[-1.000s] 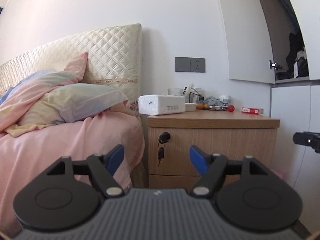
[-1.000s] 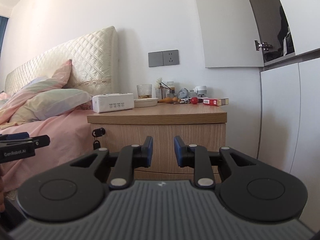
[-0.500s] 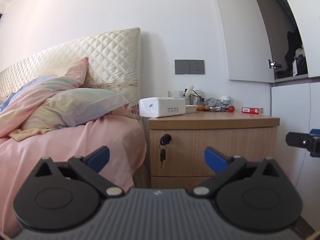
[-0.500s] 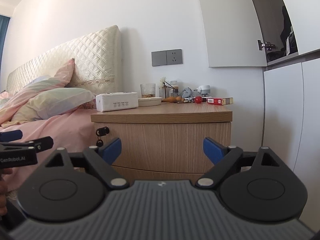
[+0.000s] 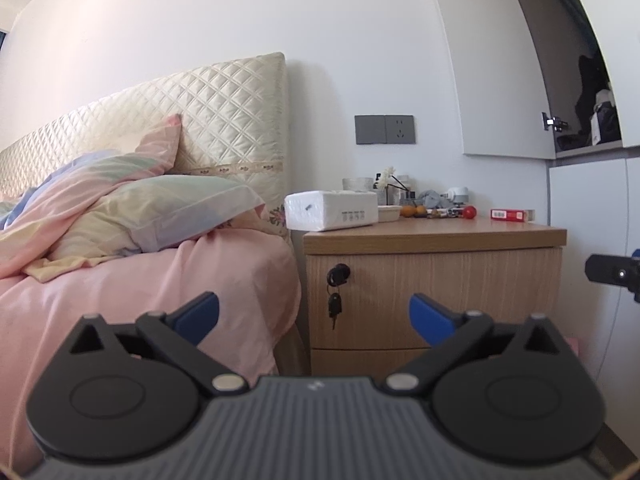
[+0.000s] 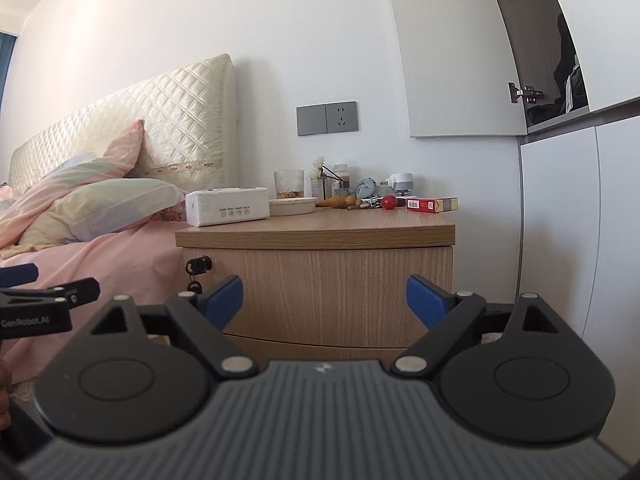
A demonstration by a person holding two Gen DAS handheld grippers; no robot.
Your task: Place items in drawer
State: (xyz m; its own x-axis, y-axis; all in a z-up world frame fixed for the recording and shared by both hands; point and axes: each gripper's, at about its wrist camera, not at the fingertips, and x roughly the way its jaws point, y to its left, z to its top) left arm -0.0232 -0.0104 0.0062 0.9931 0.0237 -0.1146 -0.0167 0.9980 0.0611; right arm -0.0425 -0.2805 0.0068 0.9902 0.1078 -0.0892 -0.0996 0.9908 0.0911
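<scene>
A wooden nightstand [image 5: 432, 236] [image 6: 320, 232] stands beside the bed, its top drawer [image 5: 440, 300] [image 6: 320, 292] shut, a key [image 5: 334, 304] hanging in its lock. On top lie a white tissue pack [image 5: 332, 210] [image 6: 228, 206], a red box [image 5: 512, 214] [image 6: 432, 204], a red ball [image 5: 469, 211] [image 6: 389, 201] and small clutter. My left gripper [image 5: 314, 316] is open and empty in front of the drawer. My right gripper [image 6: 324, 300] is open and empty, also facing the drawer.
A bed with pink sheet [image 5: 140, 280] and pillows [image 5: 152, 208] lies left of the nightstand. White cabinets [image 6: 580, 240] stand to the right. A glass [image 6: 289, 184] and a shallow dish [image 6: 292, 205] sit on the nightstand.
Both grippers opened wide from a narrower gap. Both views have shifted slightly toward the nightstand.
</scene>
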